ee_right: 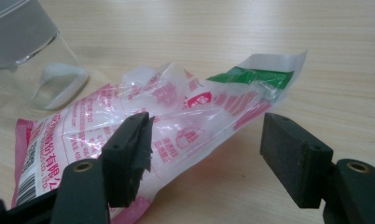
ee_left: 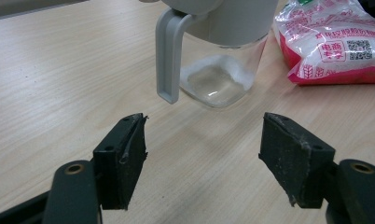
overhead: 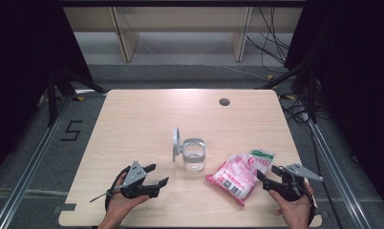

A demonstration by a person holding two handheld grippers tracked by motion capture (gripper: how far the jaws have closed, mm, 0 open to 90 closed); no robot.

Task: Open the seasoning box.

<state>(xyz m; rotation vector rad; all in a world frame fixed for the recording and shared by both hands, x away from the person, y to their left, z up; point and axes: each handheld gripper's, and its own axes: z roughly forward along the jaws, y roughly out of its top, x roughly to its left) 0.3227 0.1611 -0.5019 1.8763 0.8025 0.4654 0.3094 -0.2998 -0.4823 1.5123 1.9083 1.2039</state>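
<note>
Nothing is yet gripped: the bag (overhead: pixel 240 175) lies on the counter (overhead: pixel 142 119) just right of the jar (overhead: pixel 194 155), approached by the wide-open right hand-held gripper (overhead: pixel 268 177), while the left hand-held gripper (overhead: pixel 156 174) is held open and empty.

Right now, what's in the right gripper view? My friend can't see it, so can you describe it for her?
The right gripper hangs open just over a crinkled pink-and-white plastic bag with a green strip at its top, lying on a pale wooden table. A clear jar stands at the top left behind the bag.
</note>
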